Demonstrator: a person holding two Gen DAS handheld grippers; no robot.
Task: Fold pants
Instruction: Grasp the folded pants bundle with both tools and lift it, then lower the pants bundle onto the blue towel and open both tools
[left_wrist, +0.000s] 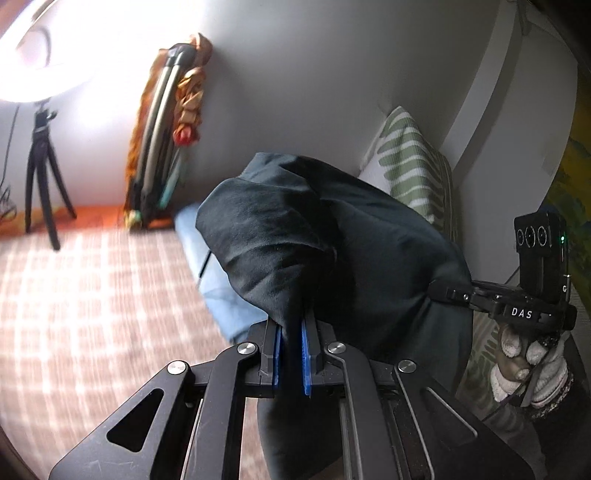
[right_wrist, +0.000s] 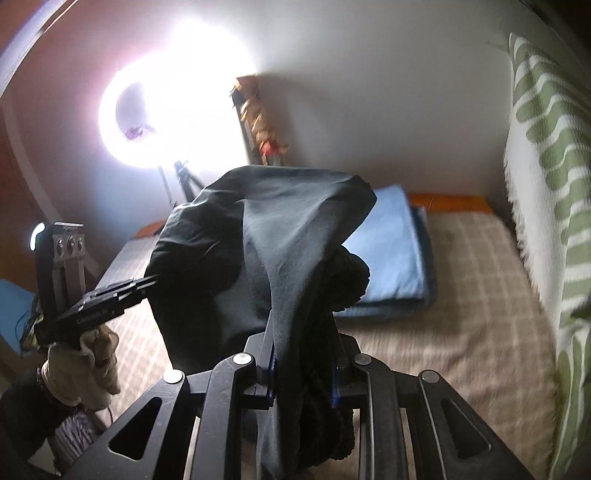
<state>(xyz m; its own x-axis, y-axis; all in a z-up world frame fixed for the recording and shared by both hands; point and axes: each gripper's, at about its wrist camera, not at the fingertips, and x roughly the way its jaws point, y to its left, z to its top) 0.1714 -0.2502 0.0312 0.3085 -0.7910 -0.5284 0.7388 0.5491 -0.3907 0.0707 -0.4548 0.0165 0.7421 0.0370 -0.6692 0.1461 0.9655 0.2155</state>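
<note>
The dark pants (left_wrist: 295, 236) hang bunched in the air above the bed, held by both grippers. My left gripper (left_wrist: 293, 354) is shut on a fold of the dark fabric between its blue pads. My right gripper (right_wrist: 303, 373) is shut on a thick bunch of the same pants (right_wrist: 266, 236). In the left wrist view the right gripper (left_wrist: 458, 293) grips the cloth from the right side. In the right wrist view the left gripper (right_wrist: 147, 282) reaches into the cloth from the left. The fingertips are hidden by fabric.
A checked bedspread (right_wrist: 461, 295) covers the bed. A folded light blue garment (right_wrist: 388, 251) lies near the wall. A green-striped cushion (right_wrist: 543, 155) stands at the right. A ring light on a tripod (left_wrist: 42, 177) stands at the far side, beside a leaning folded frame (left_wrist: 166, 140).
</note>
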